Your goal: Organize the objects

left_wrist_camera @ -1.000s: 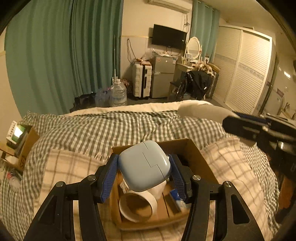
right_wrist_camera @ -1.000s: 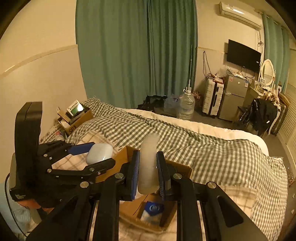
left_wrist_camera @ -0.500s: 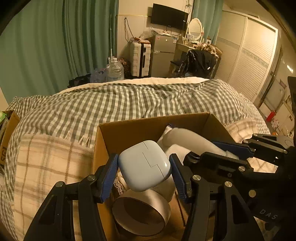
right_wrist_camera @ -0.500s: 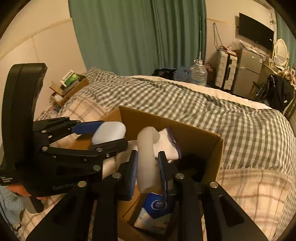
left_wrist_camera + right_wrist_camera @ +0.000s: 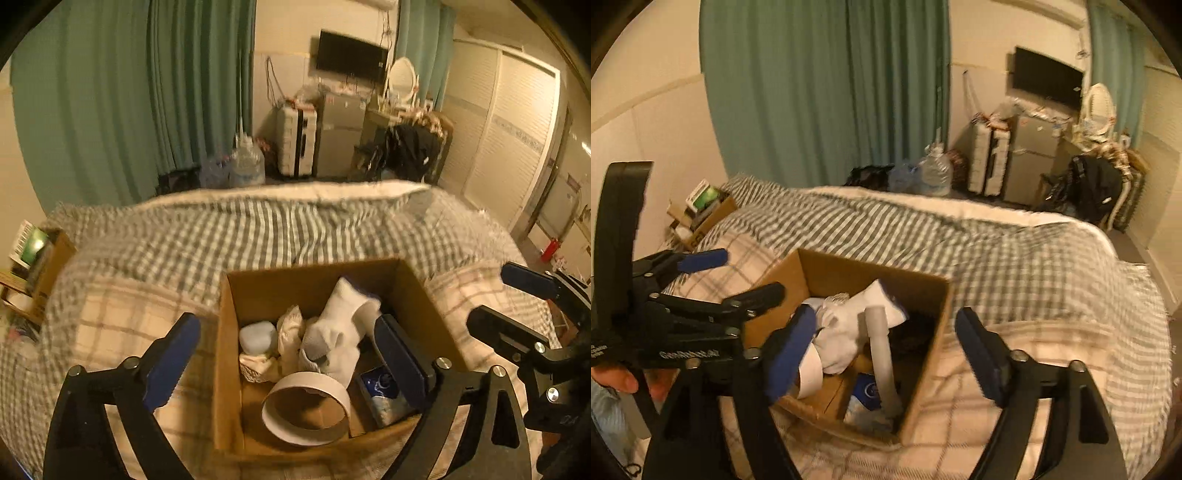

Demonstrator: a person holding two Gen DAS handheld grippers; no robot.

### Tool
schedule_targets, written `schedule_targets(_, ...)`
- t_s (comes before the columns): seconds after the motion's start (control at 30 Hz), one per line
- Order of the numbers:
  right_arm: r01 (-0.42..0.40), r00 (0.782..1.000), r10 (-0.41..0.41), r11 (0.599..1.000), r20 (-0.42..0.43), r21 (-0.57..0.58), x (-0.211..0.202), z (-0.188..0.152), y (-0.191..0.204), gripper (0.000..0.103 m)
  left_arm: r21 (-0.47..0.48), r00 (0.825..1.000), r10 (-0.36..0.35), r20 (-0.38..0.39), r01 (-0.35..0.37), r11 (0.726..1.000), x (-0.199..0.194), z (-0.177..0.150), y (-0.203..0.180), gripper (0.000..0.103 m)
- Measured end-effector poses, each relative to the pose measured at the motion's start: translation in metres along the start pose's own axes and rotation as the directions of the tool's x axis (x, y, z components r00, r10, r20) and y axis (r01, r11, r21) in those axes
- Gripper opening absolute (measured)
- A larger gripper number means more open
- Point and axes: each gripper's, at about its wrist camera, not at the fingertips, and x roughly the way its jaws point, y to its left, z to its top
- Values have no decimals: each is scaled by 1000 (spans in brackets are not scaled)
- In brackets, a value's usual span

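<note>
An open cardboard box (image 5: 229,354) (image 5: 934,332) sits on the checked bed. Inside lie a pale blue case (image 5: 258,336), white socks (image 5: 340,332) (image 5: 846,332), a tape roll (image 5: 306,410), a blue packet (image 5: 380,387) (image 5: 868,391) and a whitish tube (image 5: 881,358) standing slanted. My left gripper (image 5: 288,354) is open and empty above the box. My right gripper (image 5: 886,350) is open and empty above the box's right half; it also shows in the left wrist view (image 5: 517,299).
The bed's grey checked blanket (image 5: 997,251) stretches behind the box. A small cardboard crate (image 5: 40,258) with items stands at the bed's left. Beyond the bed are green curtains, water bottles (image 5: 243,166), a suitcase and a fridge.
Both grippers opened. The blue case dropped from my left gripper into the box, and the whitish tube dropped from my right gripper into the box. Both grippers drew back and up.
</note>
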Motion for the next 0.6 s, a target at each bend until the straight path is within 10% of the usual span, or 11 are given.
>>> schedule_targets(0.6,169,941,-193,979,277,111,-197,8,32,103,-2,943,61,327,-64,998,-196,5,-9,103)
